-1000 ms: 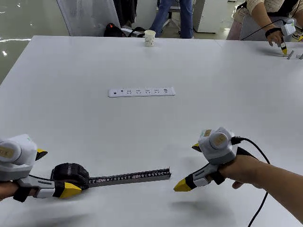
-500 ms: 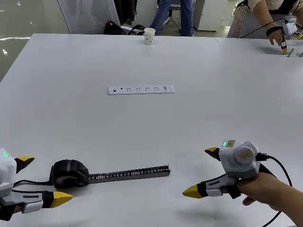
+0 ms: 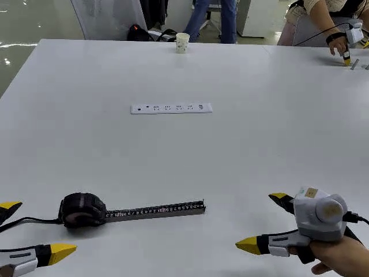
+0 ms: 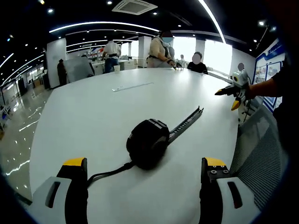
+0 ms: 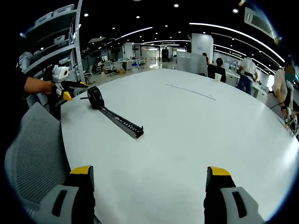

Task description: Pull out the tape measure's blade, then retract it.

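Note:
A black tape measure (image 3: 82,209) lies on the white table (image 3: 242,133), its dark blade (image 3: 155,211) drawn out to the right and ending in a hook (image 3: 203,205). A thin black strap trails left from its case. My left gripper (image 3: 34,228) is open just left of the case and apart from it. In the left gripper view the tape measure (image 4: 148,142) lies ahead of the open jaws. My right gripper (image 3: 263,221) is open to the right of the blade's end, holding nothing. In the right gripper view the tape measure (image 5: 96,98) lies far off to the left.
A white power strip (image 3: 171,108) lies mid-table, and a paper cup (image 3: 182,43) stands at the far edge. Another person's hand with a gripper (image 3: 340,46) works at the far right corner. A grey mesh chair (image 5: 32,154) stands at the near table edge.
My left gripper has let go of the tape measure's case and drawn back left. My right gripper has pulled back to the right and nearer me. The blade stays out.

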